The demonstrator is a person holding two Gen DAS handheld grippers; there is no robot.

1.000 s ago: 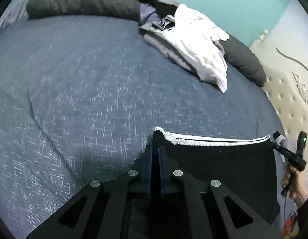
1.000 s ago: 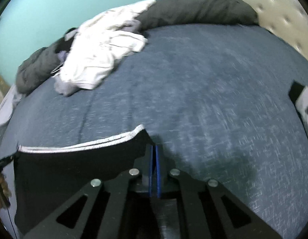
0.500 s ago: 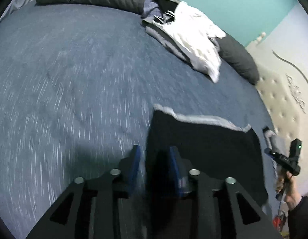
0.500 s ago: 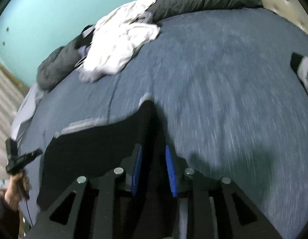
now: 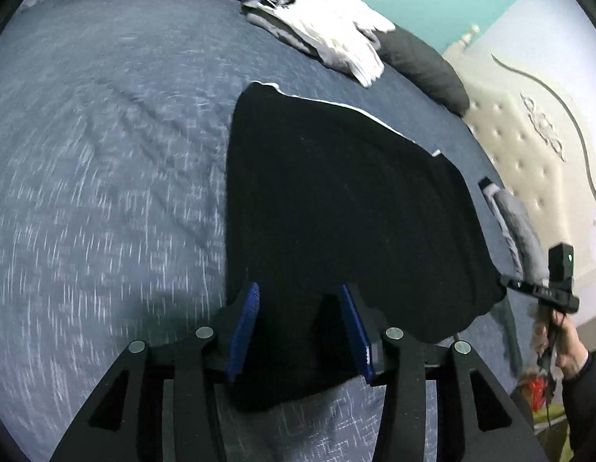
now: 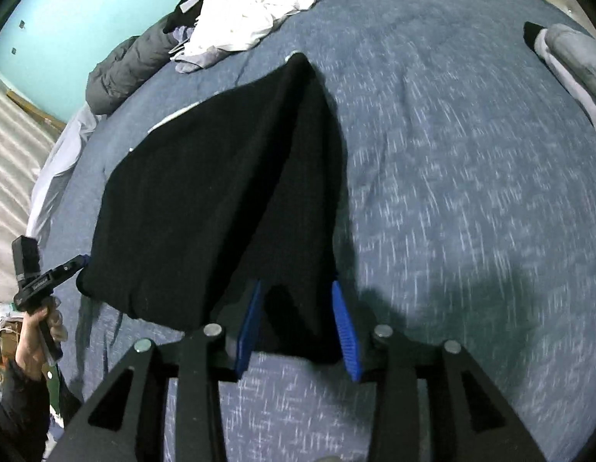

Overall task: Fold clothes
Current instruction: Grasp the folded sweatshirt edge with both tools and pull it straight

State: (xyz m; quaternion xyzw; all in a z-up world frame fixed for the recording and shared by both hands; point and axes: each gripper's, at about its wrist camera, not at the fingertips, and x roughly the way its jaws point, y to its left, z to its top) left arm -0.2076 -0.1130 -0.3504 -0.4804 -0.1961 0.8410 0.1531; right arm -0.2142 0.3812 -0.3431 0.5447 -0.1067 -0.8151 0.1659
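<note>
Lying flat (folded) on the bed point(image 5: 105, 154): black garment point(image 5: 336, 200).

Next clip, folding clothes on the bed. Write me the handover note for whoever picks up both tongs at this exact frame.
Left tongs: open, holding nothing, black garment lying between the blue pads.
Right tongs: open, empty, at the garment's other near corner.
Black garment lies spread on the blue bedspread, white trim at its far edge; whether it is already doubled over cannot be told.
Unfolded pile of white and grey clothes waits by the dark pillows; a grey item lies near the headboard.
Left: finish folding the black garment, then the pile.
</note>
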